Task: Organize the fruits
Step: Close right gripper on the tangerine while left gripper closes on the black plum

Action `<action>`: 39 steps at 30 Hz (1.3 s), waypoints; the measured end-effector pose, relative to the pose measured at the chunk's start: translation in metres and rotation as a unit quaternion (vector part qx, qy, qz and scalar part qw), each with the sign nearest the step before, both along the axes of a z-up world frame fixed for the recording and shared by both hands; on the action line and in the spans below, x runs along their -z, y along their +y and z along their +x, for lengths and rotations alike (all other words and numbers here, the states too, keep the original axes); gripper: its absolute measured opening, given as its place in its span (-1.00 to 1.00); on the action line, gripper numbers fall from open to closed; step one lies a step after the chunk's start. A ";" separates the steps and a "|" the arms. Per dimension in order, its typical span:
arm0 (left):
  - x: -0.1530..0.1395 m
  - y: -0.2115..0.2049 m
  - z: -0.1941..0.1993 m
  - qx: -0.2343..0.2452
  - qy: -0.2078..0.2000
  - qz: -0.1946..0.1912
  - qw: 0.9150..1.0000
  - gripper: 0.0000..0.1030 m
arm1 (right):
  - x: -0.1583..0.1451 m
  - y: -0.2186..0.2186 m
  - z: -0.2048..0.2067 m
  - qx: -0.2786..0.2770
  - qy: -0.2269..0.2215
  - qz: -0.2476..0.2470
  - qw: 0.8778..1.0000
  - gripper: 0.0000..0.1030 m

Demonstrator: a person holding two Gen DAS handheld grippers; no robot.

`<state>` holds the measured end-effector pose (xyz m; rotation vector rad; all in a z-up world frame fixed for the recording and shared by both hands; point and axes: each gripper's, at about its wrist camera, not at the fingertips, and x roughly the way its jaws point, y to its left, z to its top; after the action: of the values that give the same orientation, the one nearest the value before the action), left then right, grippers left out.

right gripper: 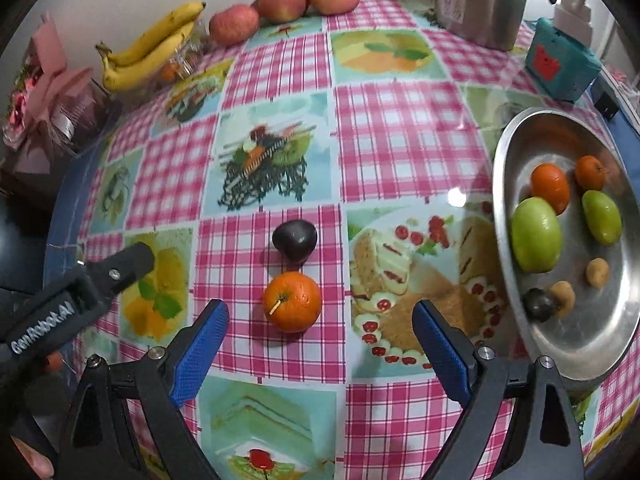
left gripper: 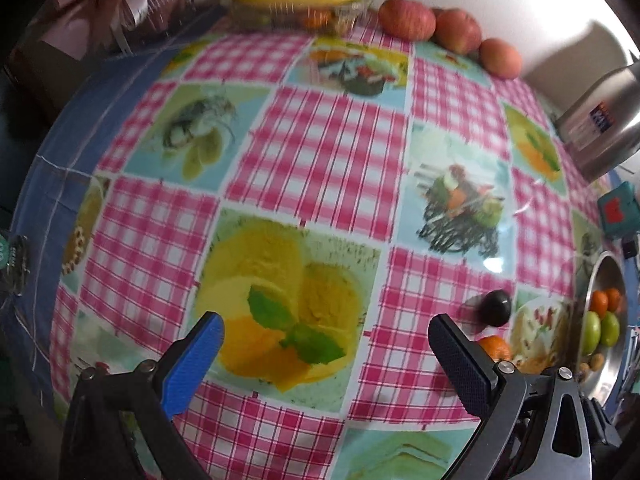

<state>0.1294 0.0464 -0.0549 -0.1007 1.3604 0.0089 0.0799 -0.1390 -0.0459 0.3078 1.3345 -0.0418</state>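
Observation:
In the right wrist view an orange [right gripper: 292, 302] with a short stem lies on the checked tablecloth, a dark plum [right gripper: 295, 240] just beyond it. My right gripper [right gripper: 320, 312] is open above the cloth; the orange sits between its blue fingertips with a gap on each side. A steel bowl [right gripper: 592, 340] at the right holds two oranges, two green fruits, small brown fruits and a dark one. My left gripper [left gripper: 325, 320] is open over bare cloth with nothing between its fingers. The plum [left gripper: 496, 308] and orange [left gripper: 494, 346] lie just right of its right finger.
Bananas [right gripper: 148, 46] lie on a clear box at the back left, and three apples [right gripper: 282, 0] stand along the wall. A steel jug [right gripper: 484, 0] and a teal box [right gripper: 560, 60] are at the back right. A pink-wrapped gift [right gripper: 48, 88] sits at the left edge.

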 end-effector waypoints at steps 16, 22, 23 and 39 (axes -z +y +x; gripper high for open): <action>0.017 0.007 0.003 -0.013 0.013 0.011 1.000 1.00 | 0.013 0.016 0.010 -0.026 0.003 -0.016 1.000 0.51; 0.015 0.006 0.002 -0.011 0.010 0.013 1.000 1.00 | 0.014 0.020 0.012 -0.039 0.001 -0.006 0.999 0.10; 0.015 0.006 0.002 -0.011 0.010 0.013 1.000 1.00 | 0.015 0.021 0.013 -0.042 0.002 -0.003 0.999 0.02; -0.002 -0.014 0.000 -0.010 -0.002 -0.004 1.000 1.00 | 0.003 0.009 0.010 -0.040 -0.013 -0.004 0.999 -0.29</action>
<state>0.1299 0.0320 -0.0530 -0.1213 1.3552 0.0198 0.0900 -0.1297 -0.0484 0.2477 1.3189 0.0232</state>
